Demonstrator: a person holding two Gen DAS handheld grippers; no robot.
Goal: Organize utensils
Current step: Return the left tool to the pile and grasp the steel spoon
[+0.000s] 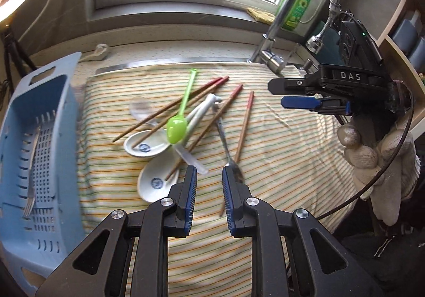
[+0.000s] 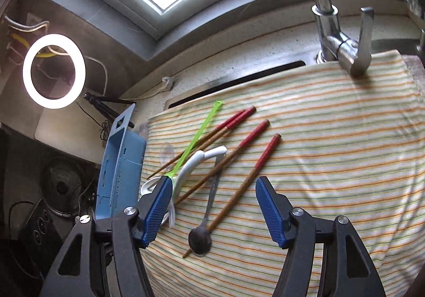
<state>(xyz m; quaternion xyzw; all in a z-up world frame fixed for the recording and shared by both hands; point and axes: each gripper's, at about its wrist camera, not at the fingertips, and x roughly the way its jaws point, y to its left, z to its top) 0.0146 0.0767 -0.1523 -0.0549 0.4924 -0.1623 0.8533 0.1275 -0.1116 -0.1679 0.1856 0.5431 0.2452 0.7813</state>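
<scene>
Utensils lie in a loose pile on a striped towel (image 1: 281,153): a green plastic spoon (image 1: 176,125) (image 2: 196,137), several red-tipped chopsticks (image 1: 245,124) (image 2: 255,164), two white ceramic spoons (image 1: 146,146), a clear plastic spoon (image 1: 140,108) and a metal spoon (image 1: 225,145) (image 2: 200,241). My left gripper (image 1: 209,174) hovers over the pile's near edge, its jaws narrowly apart and empty. My right gripper (image 2: 213,182) stands open and empty above the metal spoon and one chopstick. It appears side-on at the right of the left wrist view (image 1: 277,93), held by a gloved hand (image 1: 385,158).
A blue slotted basket (image 1: 39,150) (image 2: 119,169) stands at the towel's left edge with a fork (image 1: 30,198) inside. A chrome faucet (image 1: 279,20) (image 2: 326,17) rises at the back right beside a green bottle (image 1: 297,9). A ring light (image 2: 53,71) glows far left.
</scene>
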